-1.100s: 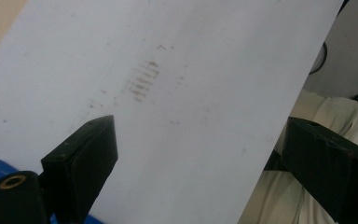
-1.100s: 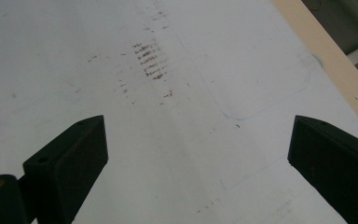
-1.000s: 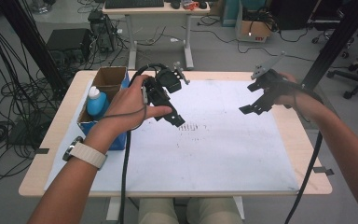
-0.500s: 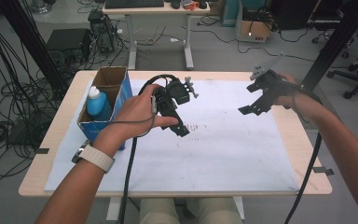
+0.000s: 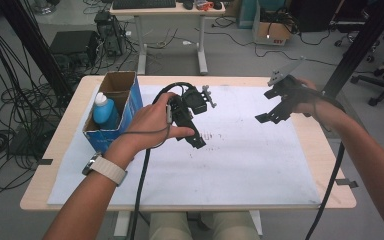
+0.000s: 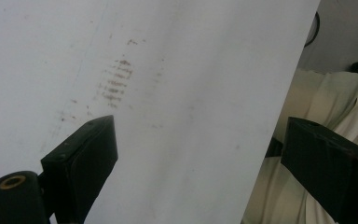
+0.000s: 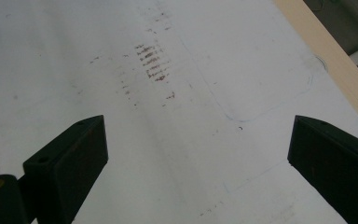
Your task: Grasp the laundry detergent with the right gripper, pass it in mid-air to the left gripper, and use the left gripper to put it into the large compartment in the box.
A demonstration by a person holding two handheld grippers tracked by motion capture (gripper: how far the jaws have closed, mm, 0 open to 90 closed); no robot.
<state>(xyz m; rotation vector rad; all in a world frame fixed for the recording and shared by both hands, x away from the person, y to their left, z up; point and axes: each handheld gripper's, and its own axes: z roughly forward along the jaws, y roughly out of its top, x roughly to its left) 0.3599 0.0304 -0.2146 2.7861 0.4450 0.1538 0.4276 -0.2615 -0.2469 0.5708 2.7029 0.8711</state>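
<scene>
The left hand-held gripper (image 5: pixel 192 135) has edged away from the box (image 5: pixel 114 112)

Open white sheet (image 5: pixel 240 160) between tools; box (image 5: pixel 111 112) at left edge.

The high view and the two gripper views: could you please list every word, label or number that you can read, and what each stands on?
None can be read.
Blue box: no print legible.
Bottle in it: no label legible.
Orange box on the floor behind: a white label and dark marks, too small to read.
White sheet: brown smudges and faint pen lines, no writing.
</scene>
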